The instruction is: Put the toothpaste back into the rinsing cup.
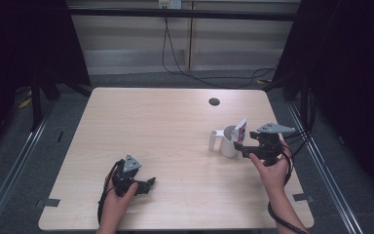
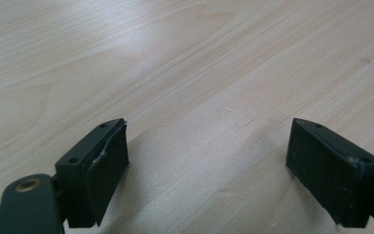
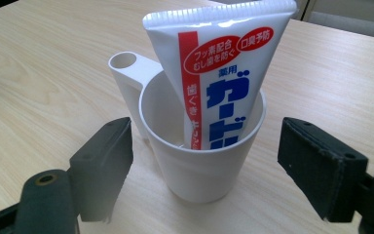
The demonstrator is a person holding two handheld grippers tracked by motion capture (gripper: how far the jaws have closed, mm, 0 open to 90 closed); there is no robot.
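White cup with tube upright inside, between spread jaws of right gripper. Left gripper released, over bare table. Could tip if nudged: top-heavy, leaning tube.

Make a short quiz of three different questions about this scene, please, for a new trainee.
1. True or false: the toothpaste tube lies flat on the table.
2. Multiple choice: the right gripper is
A) shut on the cup's handle
B) open, with one jaw on each side of the white cup
C) shut on the tube
3. Fill in: the left gripper is open over bare ____.

Key:
1. False. The tube stands in the cup and leans on its rim.
2. B.
3. Table; there is only wood grain between its jaws.
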